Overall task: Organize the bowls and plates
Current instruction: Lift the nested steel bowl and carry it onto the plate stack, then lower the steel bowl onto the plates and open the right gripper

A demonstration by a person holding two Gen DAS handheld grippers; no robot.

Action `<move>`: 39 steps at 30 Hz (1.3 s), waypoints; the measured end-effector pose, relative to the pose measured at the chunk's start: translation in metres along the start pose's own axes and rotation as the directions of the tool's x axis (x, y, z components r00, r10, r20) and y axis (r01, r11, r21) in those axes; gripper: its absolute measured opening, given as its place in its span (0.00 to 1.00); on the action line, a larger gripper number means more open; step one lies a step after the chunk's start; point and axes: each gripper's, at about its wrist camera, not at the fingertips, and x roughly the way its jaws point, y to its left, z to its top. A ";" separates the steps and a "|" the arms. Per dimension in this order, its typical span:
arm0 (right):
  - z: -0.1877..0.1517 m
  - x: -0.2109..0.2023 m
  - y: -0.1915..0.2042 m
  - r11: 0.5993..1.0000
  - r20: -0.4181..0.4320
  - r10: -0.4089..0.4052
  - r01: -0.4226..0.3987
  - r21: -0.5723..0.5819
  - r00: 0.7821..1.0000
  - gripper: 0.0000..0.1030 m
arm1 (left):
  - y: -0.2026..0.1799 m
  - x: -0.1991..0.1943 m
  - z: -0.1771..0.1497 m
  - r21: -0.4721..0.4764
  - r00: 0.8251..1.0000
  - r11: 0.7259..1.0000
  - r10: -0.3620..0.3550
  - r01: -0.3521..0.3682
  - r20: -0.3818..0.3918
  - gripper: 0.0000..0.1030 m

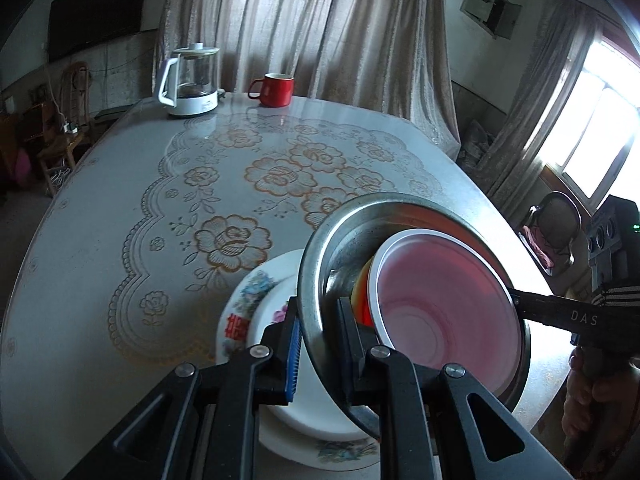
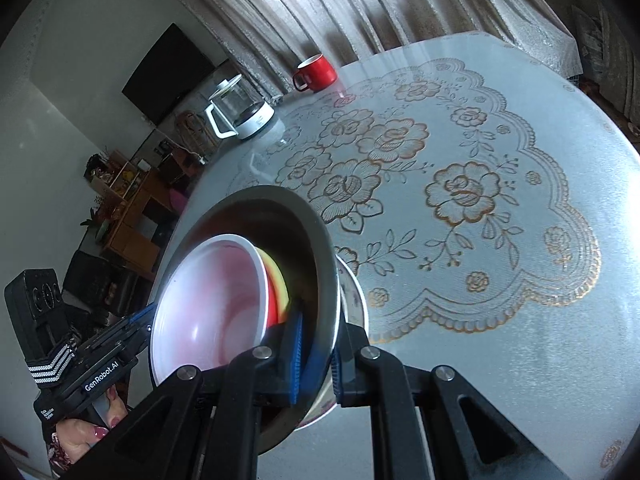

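A big metal bowl [image 1: 320,248] is held up by two grippers, one on each side of its rim. The left gripper [image 1: 320,344] is closed tight on the near rim of the metal bowl, with one blue-padded finger outside the wall and one finger inside. The right gripper [image 2: 316,356] is closed tight on the other side of the rim in the same way, with the thin metal wall pinched between its pads. In the left wrist view the right gripper [image 1: 516,304] is seen at the far edge of the bowl, and in the right wrist view the left gripper [image 2: 140,320] is seen at the far edge too. Inside the metal bowl a white bowl [image 1: 444,304] with a pink inside is seen, tilted on its side. A bit of yellow and red from more bowls [image 2: 278,288] is seen behind it. A white plate with flowers [image 1: 256,304] is seen under the metal bowl, on the table [image 1: 100,216]; it cannot be told if the metal bowl is touching it. The table is covered with a cloth with gold flowers. Far away at the back edge of the table, a red mug [image 1: 276,89] and a glass kettle [image 1: 192,80] are seen side by side. A curtain [image 1: 312,24] is hung behind the table.
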 end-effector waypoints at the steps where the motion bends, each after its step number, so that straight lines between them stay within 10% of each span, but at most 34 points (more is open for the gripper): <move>1: -0.001 0.007 0.004 1.000 -0.009 0.004 -0.004 -0.004 1.000 0.10 | 0.006 0.002 -0.002 -0.014 1.000 1.000 0.004 -0.004 -0.006 0.16; 39: -0.018 0.055 0.006 0.999 -0.075 -0.010 0.014 0.049 0.997 0.17 | 0.041 0.031 -0.029 -0.066 0.998 0.996 0.055 -0.057 -0.036 0.26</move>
